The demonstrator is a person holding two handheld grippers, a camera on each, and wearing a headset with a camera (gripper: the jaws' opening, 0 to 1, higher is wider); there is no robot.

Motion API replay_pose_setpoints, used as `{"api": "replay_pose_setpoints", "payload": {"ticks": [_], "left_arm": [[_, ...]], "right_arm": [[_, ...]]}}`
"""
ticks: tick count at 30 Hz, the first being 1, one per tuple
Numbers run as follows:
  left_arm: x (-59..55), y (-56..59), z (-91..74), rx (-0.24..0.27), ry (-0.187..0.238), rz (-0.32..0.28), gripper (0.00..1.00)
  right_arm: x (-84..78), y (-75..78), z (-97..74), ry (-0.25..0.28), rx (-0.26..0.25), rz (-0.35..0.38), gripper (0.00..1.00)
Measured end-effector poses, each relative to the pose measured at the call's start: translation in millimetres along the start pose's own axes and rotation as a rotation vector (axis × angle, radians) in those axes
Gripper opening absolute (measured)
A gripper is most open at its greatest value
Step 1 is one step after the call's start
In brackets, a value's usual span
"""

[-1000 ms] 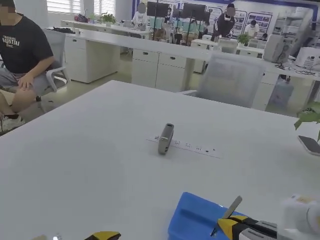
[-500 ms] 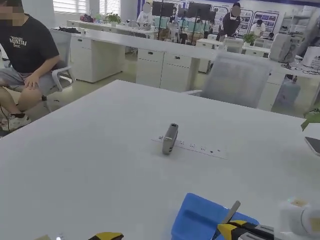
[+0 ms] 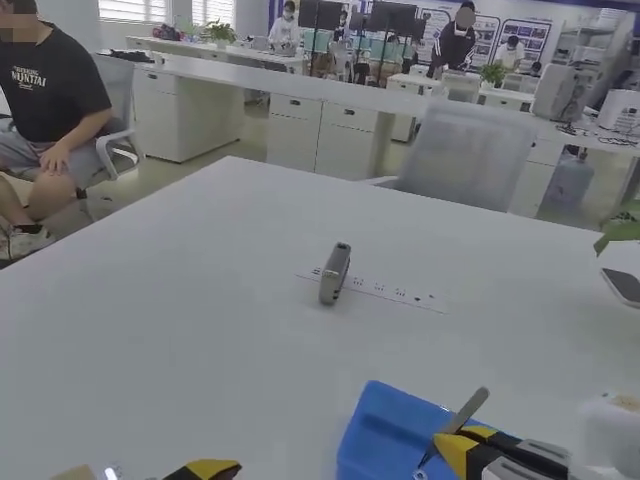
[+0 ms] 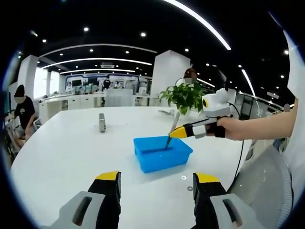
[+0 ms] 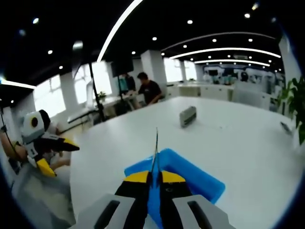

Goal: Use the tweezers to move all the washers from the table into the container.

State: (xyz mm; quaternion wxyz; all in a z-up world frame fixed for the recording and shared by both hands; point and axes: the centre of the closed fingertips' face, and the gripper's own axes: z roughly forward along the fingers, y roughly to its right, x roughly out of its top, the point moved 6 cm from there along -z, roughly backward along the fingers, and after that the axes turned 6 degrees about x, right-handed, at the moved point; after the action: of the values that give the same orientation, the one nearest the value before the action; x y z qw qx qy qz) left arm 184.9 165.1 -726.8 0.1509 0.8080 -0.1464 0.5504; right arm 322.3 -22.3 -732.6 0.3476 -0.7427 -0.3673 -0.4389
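Currently R hand-held gripper (image 5: 155,177) pinches tweezers (image 5: 156,143), tips over blue container (image 5: 205,183).

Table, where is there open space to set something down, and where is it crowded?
Widest bare patch: the white table left of the grey device and blue container. More bare room lies between the device and the far edge. Crowded: around the container, where the right tool holds tweezers over it and two washers lie beside it.

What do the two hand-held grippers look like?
The left gripper and right gripper each have two grey jaws tipped black and yellow. The right one's body is white, with a black cable hanging from it. The person's sleeve is white.
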Motion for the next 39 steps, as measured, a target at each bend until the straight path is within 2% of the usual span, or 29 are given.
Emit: {"api": "replay_pose_setpoints", "payload": {"ticks": [7, 13, 20, 24, 39], "left_arm": [[-0.2, 0.4, 0.1, -0.003, -0.002, 0.004, 0.61], [-0.3, 1.3, 0.2, -0.009, -0.003, 0.008, 0.60], [-0.7, 1.5, 0.3, -0.011, -0.005, 0.012, 0.60], [-0.9, 1.7, 0.5, -0.012, -0.006, 0.013, 0.60], [-1.5, 2.3, 0.6, -0.014, -0.011, 0.017, 0.60]], "right_arm": [[-1.9, -22.7, -15.3, 0.018, 0.033, -0.004, 0.04], [-23.9, -31.6, -20.6, -0.019, 0.046, 0.022, 0.04], [-56.5, -35.4, -18.7, -0.081, 0.050, 0.079, 0.04], [-65.9, -33.8, -18.2, -0.092, 0.045, 0.101, 0.04], [-76.5, -39.8, -17.1, -0.126, 0.048, 0.107, 0.04]]}}
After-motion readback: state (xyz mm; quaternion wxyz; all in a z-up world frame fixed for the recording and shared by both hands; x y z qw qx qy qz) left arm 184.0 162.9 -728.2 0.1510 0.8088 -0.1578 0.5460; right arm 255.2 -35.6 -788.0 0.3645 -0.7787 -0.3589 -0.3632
